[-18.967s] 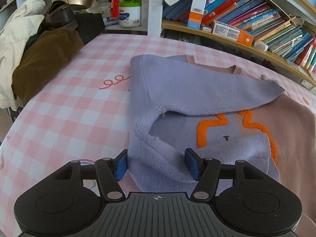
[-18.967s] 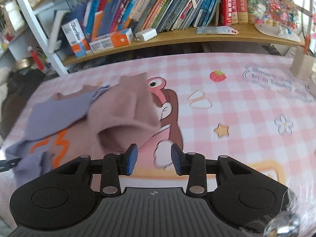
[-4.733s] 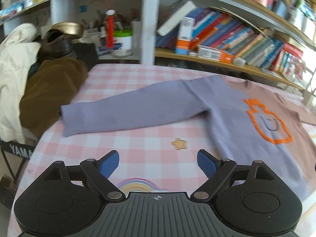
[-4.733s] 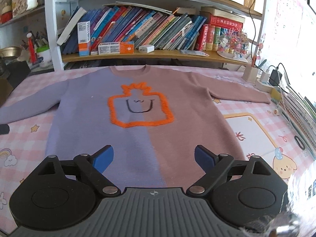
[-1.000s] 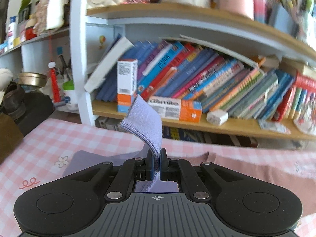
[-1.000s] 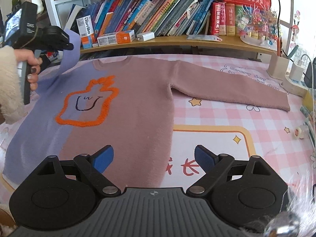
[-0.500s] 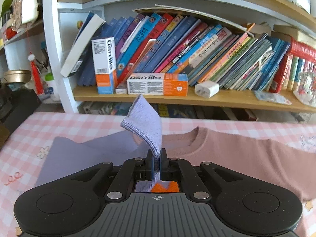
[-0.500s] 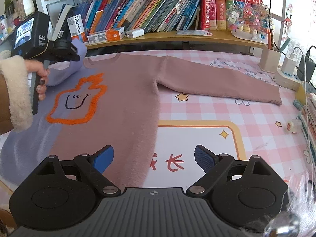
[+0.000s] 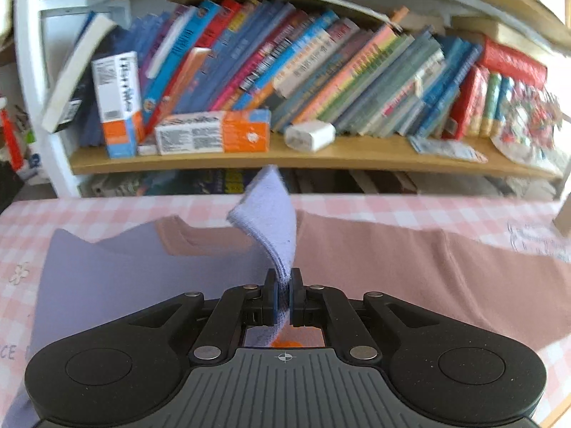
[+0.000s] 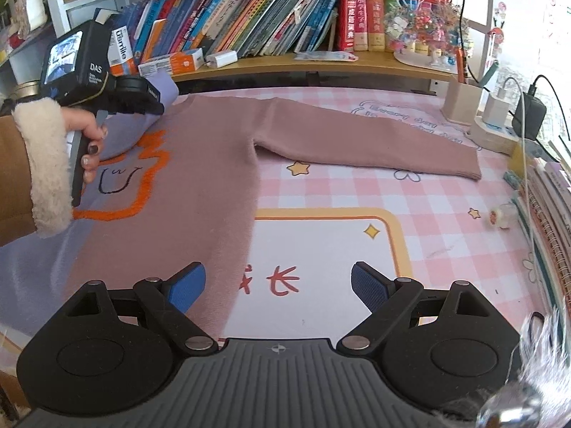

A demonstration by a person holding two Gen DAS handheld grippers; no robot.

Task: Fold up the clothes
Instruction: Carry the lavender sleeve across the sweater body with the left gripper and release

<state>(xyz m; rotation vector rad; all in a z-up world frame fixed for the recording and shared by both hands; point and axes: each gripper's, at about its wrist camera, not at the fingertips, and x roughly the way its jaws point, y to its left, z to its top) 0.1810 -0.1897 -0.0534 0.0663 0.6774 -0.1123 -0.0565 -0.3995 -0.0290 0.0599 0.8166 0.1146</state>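
A sweater (image 10: 200,164), lilac on the left half and dusty pink on the right with an orange outlined figure (image 10: 121,185), lies flat on the pink checked table. My left gripper (image 9: 282,297) is shut on the lilac sleeve cuff (image 9: 273,221) and holds it above the sweater's chest, folded over toward the middle. In the right wrist view the left gripper (image 10: 157,101) shows with the lilac sleeve (image 10: 166,89) in it. The pink sleeve (image 10: 374,139) lies stretched out to the right. My right gripper (image 10: 278,287) is open and empty above the sweater's lower right hem.
A wooden bookshelf (image 9: 321,157) full of books runs along the table's far edge. A power strip with chargers (image 10: 499,125) and a beige holder (image 10: 460,101) stand at the far right. Stacked notebooks (image 10: 549,207) line the right edge. A small tape roll (image 10: 501,215) lies near them.
My left gripper has carried the lilac sleeve further right over the sweater's chest. My right gripper has shifted slightly right and stays open.
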